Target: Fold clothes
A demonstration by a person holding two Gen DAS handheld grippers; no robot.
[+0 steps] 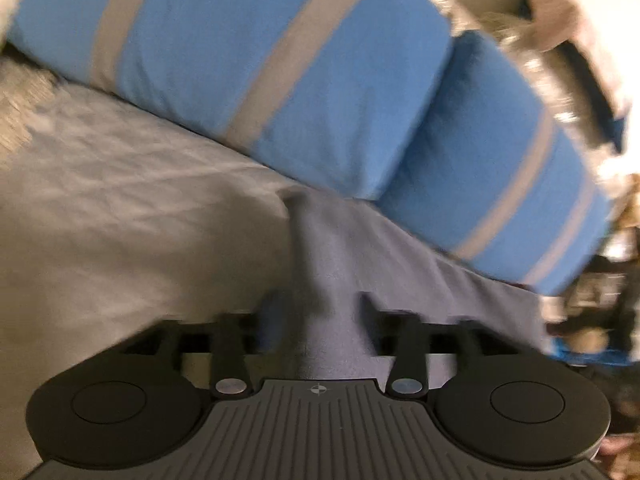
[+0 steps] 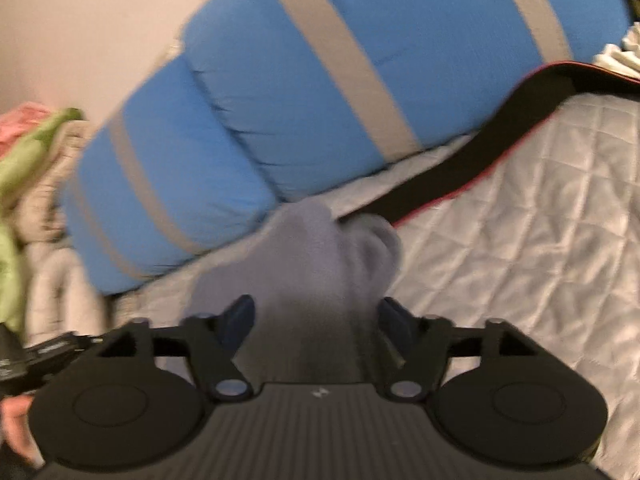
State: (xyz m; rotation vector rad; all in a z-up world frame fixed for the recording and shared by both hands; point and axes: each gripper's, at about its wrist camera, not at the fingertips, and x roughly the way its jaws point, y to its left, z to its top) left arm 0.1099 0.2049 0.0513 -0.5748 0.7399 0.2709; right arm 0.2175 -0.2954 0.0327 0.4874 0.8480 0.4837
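A pale grey quilted bedspread (image 1: 120,208) is seen under both views, with the blue pillows with grey stripes (image 1: 280,72) taken as landmark. In the left wrist view, open quilt is left clear to the left of the pillows' lower edge. The grey-lilac cloth garment (image 1: 332,280) is laid on the bed just below that edge, its raised fold running between the fingers of the left gripper (image 1: 320,312). The jaws are spread, and whether the pads touch the cloth cannot be told through the blur.

In the right wrist view, a heap of green and pink clothes (image 2: 24,152) is piled left of the pillows. The garment (image 2: 320,264) is bunched directly below the pillows' near end, between the spread, blue-padded fingers of the right gripper (image 2: 316,316); the pads appear apart from it. A black strap with red edging (image 2: 460,168) is drawn from under the pillows' right side. Beyond it, to the right, bare quilt is left free.
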